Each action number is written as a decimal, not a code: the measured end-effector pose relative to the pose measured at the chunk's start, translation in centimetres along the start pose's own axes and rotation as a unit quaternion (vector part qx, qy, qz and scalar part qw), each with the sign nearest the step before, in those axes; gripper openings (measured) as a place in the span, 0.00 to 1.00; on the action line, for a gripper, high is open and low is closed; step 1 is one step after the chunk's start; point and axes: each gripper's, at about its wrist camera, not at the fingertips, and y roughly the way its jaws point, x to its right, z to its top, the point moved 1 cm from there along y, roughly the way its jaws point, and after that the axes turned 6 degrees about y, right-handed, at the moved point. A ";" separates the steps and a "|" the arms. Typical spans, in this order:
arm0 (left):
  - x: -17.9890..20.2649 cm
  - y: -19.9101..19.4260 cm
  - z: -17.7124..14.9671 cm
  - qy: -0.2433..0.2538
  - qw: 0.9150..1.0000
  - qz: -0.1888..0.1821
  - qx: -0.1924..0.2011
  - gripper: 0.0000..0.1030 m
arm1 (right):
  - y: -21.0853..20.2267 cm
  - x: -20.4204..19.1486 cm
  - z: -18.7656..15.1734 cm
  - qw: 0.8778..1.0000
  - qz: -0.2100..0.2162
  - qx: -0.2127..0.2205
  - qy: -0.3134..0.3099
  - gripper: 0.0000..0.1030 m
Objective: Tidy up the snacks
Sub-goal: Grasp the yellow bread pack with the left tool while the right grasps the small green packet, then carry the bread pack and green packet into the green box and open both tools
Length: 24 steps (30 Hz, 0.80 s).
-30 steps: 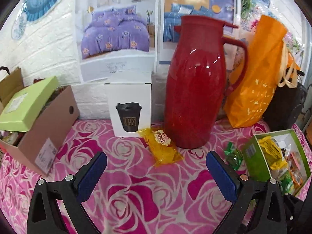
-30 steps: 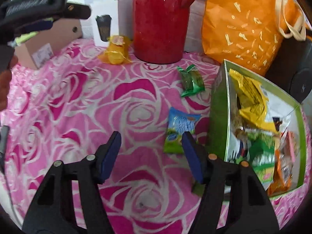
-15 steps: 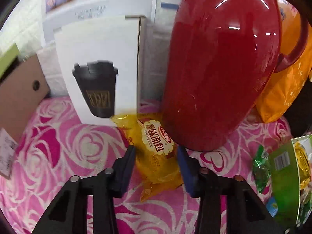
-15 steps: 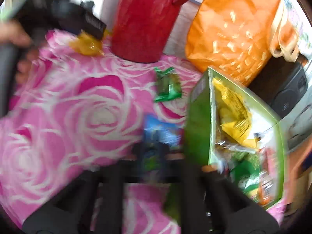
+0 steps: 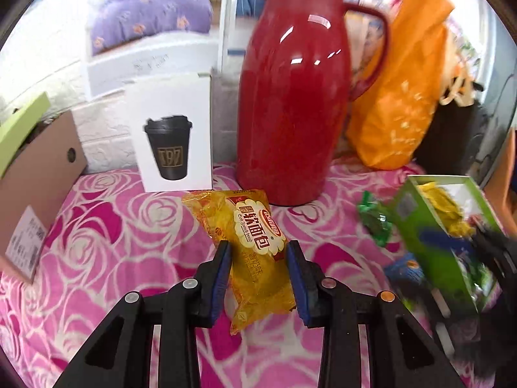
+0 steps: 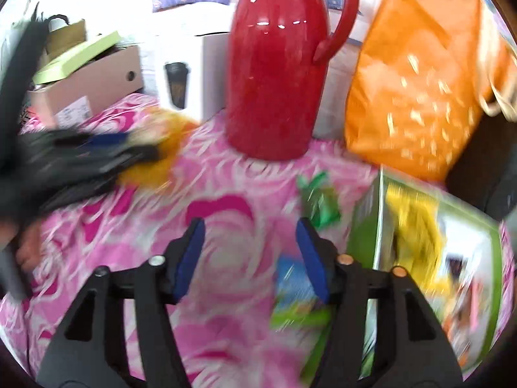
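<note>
My left gripper (image 5: 258, 252) is shut on a yellow soft-bread packet (image 5: 248, 236), held between its blue pads above the pink rose cloth. It shows blurred in the right wrist view (image 6: 155, 152) too. My right gripper (image 6: 250, 229) is open and empty over the cloth. A blue and green snack packet (image 6: 292, 287) lies by its right finger. A small green packet (image 6: 318, 199) lies ahead, and also shows in the left wrist view (image 5: 374, 220). A green open snack box (image 6: 365, 226) with several packets stands to the right, also seen in the left wrist view (image 5: 420, 226).
A tall red jug (image 5: 290, 103) stands at the back, with a white cup box (image 5: 171, 135) to its left and an orange bag (image 5: 400, 97) to its right. A cardboard box (image 5: 38, 174) sits at the far left.
My left gripper closed on the yellow bread packet and drew it back from the jug. My right gripper pulled back and opened; the blue packet now lies beside its right finger.
</note>
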 end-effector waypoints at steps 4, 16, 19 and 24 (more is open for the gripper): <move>0.1 -2.6 -1.0 0.018 1.000 -0.005 0.006 0.34 | 5.1 1.9 2.6 0.997 -0.057 -0.056 -0.014 0.60; 1.0 -2.1 -3.7 0.027 0.999 -0.003 -0.026 0.34 | 6.3 0.9 1.8 0.989 -0.085 -0.113 -0.051 0.26; 1.5 -2.6 -3.6 0.029 0.999 -0.006 -0.022 0.34 | 4.1 0.2 1.4 0.994 -0.039 -0.093 -0.031 0.26; 3.1 -4.0 -3.1 0.047 0.999 -0.015 -0.012 0.34 | -2.3 -0.4 0.2 0.999 0.017 -0.032 -0.027 0.26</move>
